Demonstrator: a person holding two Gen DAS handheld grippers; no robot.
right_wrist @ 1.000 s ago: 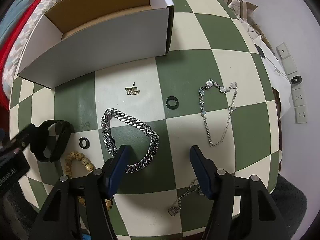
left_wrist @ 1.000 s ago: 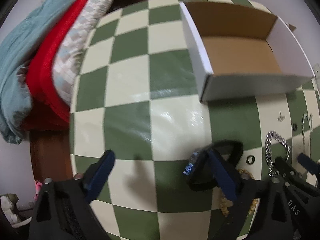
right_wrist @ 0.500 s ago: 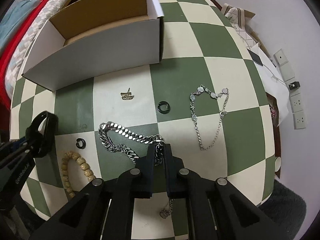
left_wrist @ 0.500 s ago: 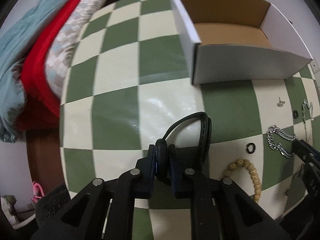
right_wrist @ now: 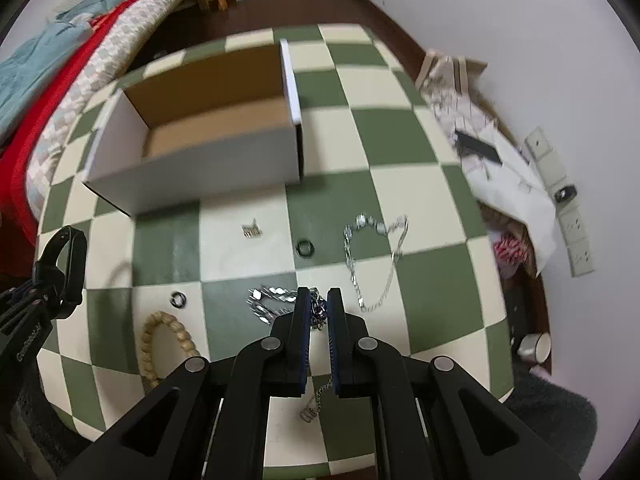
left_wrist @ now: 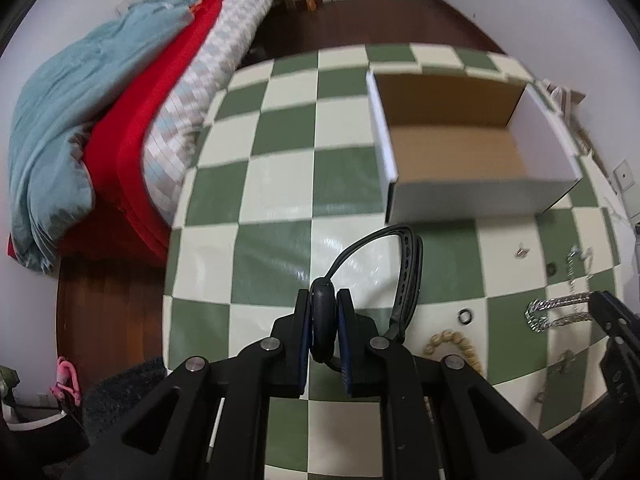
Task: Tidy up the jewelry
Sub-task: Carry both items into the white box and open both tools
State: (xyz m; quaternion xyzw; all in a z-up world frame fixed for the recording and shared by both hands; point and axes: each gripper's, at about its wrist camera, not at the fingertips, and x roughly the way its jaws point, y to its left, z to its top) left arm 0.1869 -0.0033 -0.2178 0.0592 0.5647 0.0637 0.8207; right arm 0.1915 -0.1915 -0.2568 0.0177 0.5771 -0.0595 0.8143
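Note:
My left gripper (left_wrist: 324, 312) is shut on a black wristband (left_wrist: 406, 272) and holds it above the green-and-cream checkered table (left_wrist: 280, 208); the wristband also shows in the right wrist view (right_wrist: 66, 268). My right gripper (right_wrist: 319, 308) is shut on a chunky silver chain bracelet (right_wrist: 272, 300), lifted off the table. An open white cardboard box (left_wrist: 472, 152), empty inside, stands at the far side of the table; it also shows in the right wrist view (right_wrist: 208, 136).
On the table lie a beaded bracelet (right_wrist: 168, 336), a thin silver chain (right_wrist: 372, 256), two small black rings (right_wrist: 306, 248) (right_wrist: 179, 299), a small earring (right_wrist: 251, 232) and another thin chain (right_wrist: 318, 398). A bed with red and teal covers (left_wrist: 100, 120) is left of the table.
Both grippers closed, the left on the wristband and the right on the chunky chain, and both have lifted up and back from the table. The box now looks farther away.

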